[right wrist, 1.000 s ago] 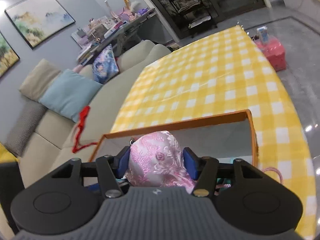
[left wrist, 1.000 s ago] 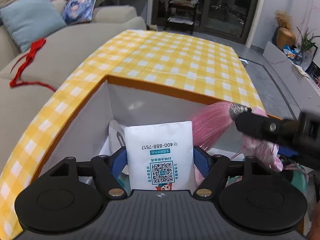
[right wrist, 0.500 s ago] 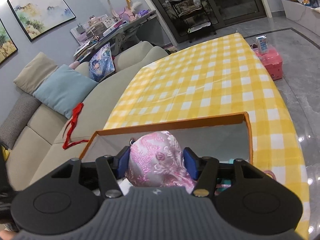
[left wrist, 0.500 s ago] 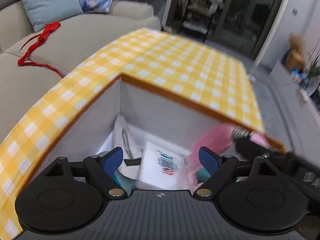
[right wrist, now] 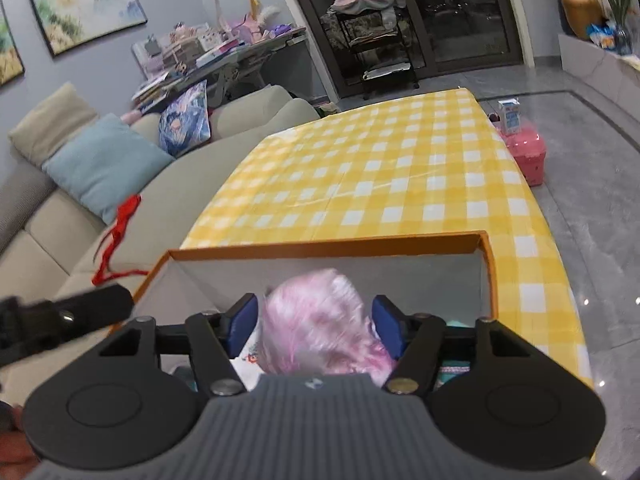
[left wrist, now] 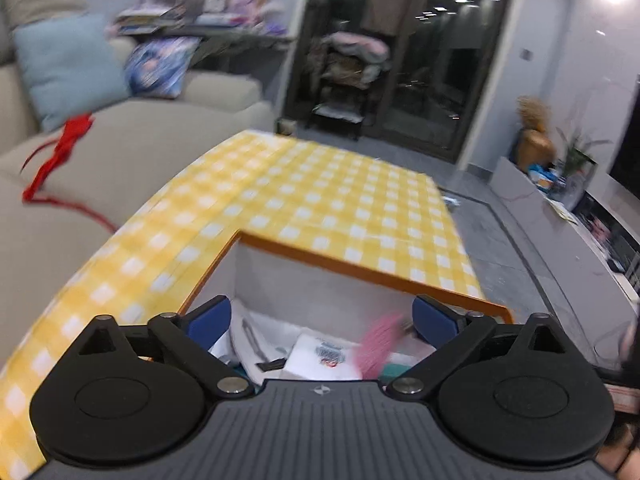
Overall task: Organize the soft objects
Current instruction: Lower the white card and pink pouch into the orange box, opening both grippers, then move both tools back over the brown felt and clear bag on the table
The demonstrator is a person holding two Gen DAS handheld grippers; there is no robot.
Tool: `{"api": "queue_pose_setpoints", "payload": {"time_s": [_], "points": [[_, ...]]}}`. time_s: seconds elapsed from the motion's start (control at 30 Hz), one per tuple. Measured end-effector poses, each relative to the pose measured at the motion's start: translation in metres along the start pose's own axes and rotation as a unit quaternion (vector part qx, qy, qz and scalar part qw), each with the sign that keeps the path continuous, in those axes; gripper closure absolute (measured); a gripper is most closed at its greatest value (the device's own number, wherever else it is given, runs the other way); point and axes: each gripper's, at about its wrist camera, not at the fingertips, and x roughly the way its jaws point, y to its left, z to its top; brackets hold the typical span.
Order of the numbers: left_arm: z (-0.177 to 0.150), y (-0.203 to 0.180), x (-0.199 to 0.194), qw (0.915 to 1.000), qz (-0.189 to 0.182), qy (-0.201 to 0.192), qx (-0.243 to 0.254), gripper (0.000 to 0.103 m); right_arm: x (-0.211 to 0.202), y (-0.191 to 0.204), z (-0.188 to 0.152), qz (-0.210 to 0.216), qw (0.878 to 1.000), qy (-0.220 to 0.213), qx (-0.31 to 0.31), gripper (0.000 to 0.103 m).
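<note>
An orange-rimmed box [left wrist: 362,265] with white inner walls stands on the yellow checked table [left wrist: 340,200]. My left gripper [left wrist: 322,322] is open and empty above the box. In the box lie a white packet [left wrist: 326,356], other white items and a pink tassel [left wrist: 376,344]. In the right wrist view the box [right wrist: 328,246] lies below my right gripper [right wrist: 316,326]. The pink satin pouch [right wrist: 320,324] sits blurred between its blue pads, which stand slightly apart from it. The left gripper's finger [right wrist: 80,312] shows at the left.
A beige sofa [right wrist: 120,208] with a blue cushion [right wrist: 100,160] and a red ribbon [right wrist: 120,220] runs along the table's left side. A pink case [right wrist: 526,154] with a small carton stands on the floor at the right. A cluttered desk stands behind.
My left gripper let go of the white packet, which now lies in the box, and pulled back and up. The right gripper's pads have opened slightly around the pink pouch, now blurred.
</note>
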Motion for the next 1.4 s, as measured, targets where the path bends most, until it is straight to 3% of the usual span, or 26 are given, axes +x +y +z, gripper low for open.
{"api": "queue_pose_setpoints", "payload": {"time_s": [0.1,0.23,0.43,0.67,0.83,1.03,1.27,1.33,1.4], "points": [[0.0,-0.004,-0.005,0.9999,-0.01,-0.002,0.007,0.0,0.002,0.007,-0.002,-0.013,1.0,0.002,-0.018,0.032],[0.002,0.001,-0.006,0.9998,-0.016,0.005,-0.005,0.0,-0.001,0.012,-0.006,-0.03,0.999,-0.005,-0.038,0.006],[0.003,0.016,-0.019,0.9996,-0.021,0.004,-0.02,0.0,-0.013,0.015,-0.008,-0.018,0.998,-0.039,-0.049,0.003],[0.008,0.016,-0.039,0.9995,-0.01,0.011,0.026,0.0,-0.048,0.03,-0.008,-0.03,0.991,-0.118,-0.058,0.003],[0.009,0.018,-0.058,0.9993,-0.023,0.021,0.022,0.0,-0.072,0.036,-0.01,-0.06,0.99,-0.123,-0.03,0.003],[-0.004,0.02,-0.107,0.9971,-0.019,0.029,0.067,0.0,-0.11,0.047,-0.034,-0.089,0.987,-0.134,-0.008,0.003],[-0.041,0.067,-0.161,0.996,-0.041,0.066,0.045,0.0,-0.163,0.058,-0.1,-0.111,0.989,-0.101,-0.011,0.003],[-0.059,0.086,-0.166,0.9971,-0.019,0.067,0.031,0.0,-0.178,0.059,-0.126,-0.114,0.99,-0.077,-0.011,0.003],[-0.078,0.101,-0.163,0.9953,-0.005,0.095,0.018,0.0,-0.185,0.062,-0.148,-0.105,0.994,-0.037,-0.01,0.003]]}}
